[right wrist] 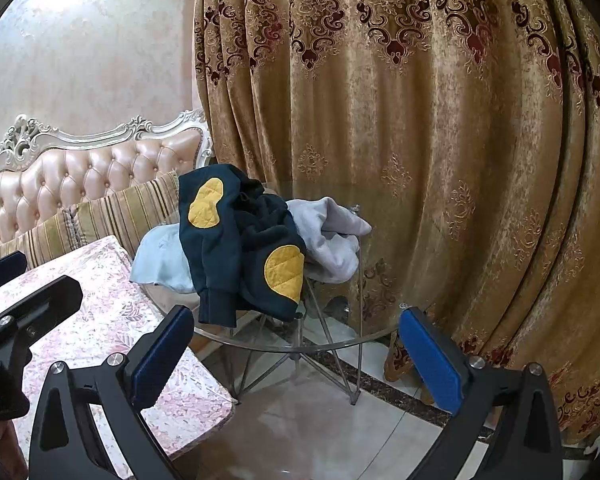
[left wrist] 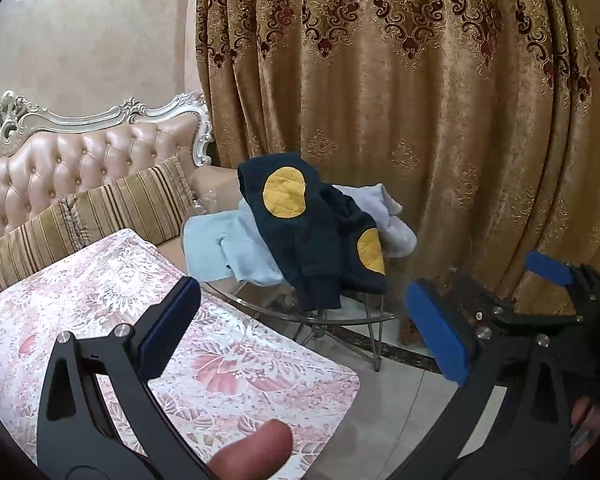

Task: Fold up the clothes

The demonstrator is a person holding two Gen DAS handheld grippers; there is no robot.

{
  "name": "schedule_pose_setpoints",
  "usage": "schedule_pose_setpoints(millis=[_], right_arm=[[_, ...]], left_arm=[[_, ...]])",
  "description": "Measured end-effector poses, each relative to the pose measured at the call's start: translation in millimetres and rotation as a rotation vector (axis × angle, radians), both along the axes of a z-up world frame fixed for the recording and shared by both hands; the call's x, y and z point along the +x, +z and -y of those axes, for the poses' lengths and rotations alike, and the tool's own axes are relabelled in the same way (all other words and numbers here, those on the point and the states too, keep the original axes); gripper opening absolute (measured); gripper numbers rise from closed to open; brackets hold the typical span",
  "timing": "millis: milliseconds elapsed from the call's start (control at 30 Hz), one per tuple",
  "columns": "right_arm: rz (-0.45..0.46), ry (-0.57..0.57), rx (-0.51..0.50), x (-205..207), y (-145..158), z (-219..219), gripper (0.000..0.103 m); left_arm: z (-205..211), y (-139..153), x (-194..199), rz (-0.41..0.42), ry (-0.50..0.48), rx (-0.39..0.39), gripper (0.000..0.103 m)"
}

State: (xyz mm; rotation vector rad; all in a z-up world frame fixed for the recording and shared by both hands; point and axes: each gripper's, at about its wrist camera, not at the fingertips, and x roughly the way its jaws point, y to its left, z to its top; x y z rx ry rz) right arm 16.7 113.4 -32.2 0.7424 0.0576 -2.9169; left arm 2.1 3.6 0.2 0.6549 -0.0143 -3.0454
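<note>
A heavy gold curtain with dark red scrollwork fills the right of the frame. At left, a pale pink wall rises behind a tufted sofa with a striped cushion. Glossy floor tiles lie below.

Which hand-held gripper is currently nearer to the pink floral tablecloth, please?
Left. The left hand-held gripper hangs over the pink floral tablecloth; the right hand-held gripper sits beside its corner, over the tiled floor.
</note>
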Motion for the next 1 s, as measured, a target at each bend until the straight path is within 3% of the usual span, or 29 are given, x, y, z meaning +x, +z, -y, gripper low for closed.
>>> schedule_pose_setpoints(millis=[167, 1000], right_arm=[[-0.011, 0.006, -0.004, 1, -3, -1, 0.103], [0.001, 0.012, 0.007, -2, -2, 6, 0.103]], left_arm=[[-7, -4, -3, 0.051, -0.011, 0.039, 0.103], [3, -2, -2, 0.033, -0.012, 0.043, 0.103]])
